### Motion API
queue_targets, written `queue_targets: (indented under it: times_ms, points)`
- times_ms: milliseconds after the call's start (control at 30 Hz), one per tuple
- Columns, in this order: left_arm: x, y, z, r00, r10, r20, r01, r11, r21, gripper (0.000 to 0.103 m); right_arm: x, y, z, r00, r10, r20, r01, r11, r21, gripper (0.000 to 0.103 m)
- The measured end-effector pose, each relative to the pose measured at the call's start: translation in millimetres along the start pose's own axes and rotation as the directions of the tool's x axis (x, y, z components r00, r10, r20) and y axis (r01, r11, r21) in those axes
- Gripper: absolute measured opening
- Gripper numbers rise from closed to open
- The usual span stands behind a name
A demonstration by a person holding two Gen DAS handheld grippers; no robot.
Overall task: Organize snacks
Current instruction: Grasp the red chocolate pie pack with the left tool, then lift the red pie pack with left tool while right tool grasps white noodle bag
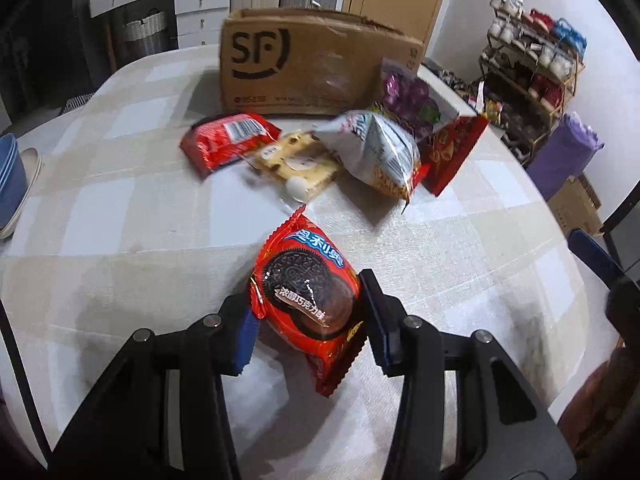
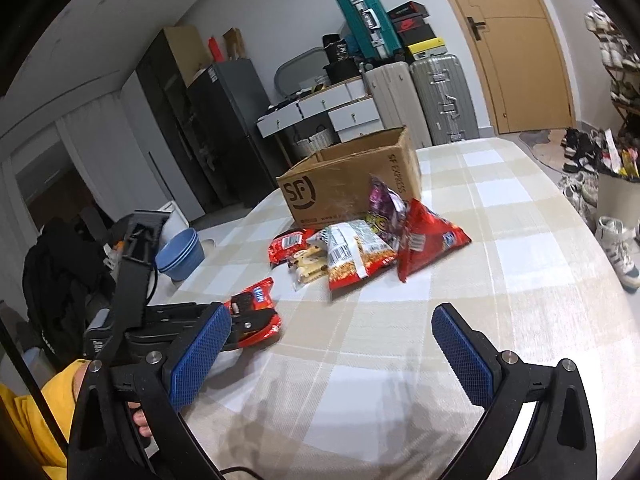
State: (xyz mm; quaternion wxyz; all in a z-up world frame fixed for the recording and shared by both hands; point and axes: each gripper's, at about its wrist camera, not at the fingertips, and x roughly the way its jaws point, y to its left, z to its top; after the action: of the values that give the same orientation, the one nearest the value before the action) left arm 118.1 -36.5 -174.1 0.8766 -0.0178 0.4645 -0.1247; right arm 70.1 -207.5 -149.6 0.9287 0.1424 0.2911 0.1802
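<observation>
My left gripper (image 1: 310, 316) is shut on a red Oreo packet (image 1: 308, 292), holding it just above the checked tablecloth; the packet also shows in the right wrist view (image 2: 256, 314). A brown SF cardboard box (image 1: 304, 64) stands open at the back of the table (image 2: 348, 188). In front of it lies a pile: a red packet (image 1: 228, 142), a pale biscuit pack (image 1: 296, 162), a silver noodle bag (image 1: 376, 152), a red triangular bag (image 1: 452, 152) and a purple bag (image 1: 408, 96). My right gripper (image 2: 332, 344) is open and empty over the table's near side.
Stacked blue bowls (image 1: 10, 184) sit at the table's left edge (image 2: 180, 254). The table (image 1: 120, 208) is round with a checked cloth. Suitcases (image 2: 424, 96), drawers and a shoe rack (image 1: 532, 68) stand around the room beyond the table.
</observation>
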Motion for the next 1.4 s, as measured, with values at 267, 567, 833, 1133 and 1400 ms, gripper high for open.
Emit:
queue_targets:
  times_ms: [267, 567, 833, 1133, 1400]
  points:
    - [-21.4, 31.5, -6.7, 0.999, -0.026, 0.034, 0.028, 0.998, -0.049, 0.043, 50.0, 16.4, 43.8, 0.996, 0.043, -0.081, -0.051, 0.993, -0.107, 0.102]
    - [-20.3, 68.4, -13.0, 0.999, -0.02, 0.05, 0.026, 0.992, -0.121, 0.043, 142.7, -0.4, 74.4, 0.966, 0.009, -0.258, -0.03, 0.997, -0.077, 0.102]
    - [-10.5, 79.3, -13.7, 0.998, -0.048, 0.039, 0.053, 0.989, -0.139, 0.043, 184.7, -5.6, 72.2, 0.944, -0.021, -0.329, 0.0, 0.998, -0.062, 0.1]
    - [-2.1, 70.3, -14.5, 0.998, -0.056, 0.025, 0.058, 0.992, -0.114, 0.043, 198.6, -10.7, 46.7, 0.927, -0.026, -0.373, 0.006, 0.998, -0.055, 0.056]
    - [-6.8, 69.8, -15.3, 0.998, -0.058, 0.028, 0.061, 0.991, -0.122, 0.043, 170.1, 4.0, 39.1, 0.946, 0.02, -0.325, -0.032, 0.999, -0.031, 0.052]
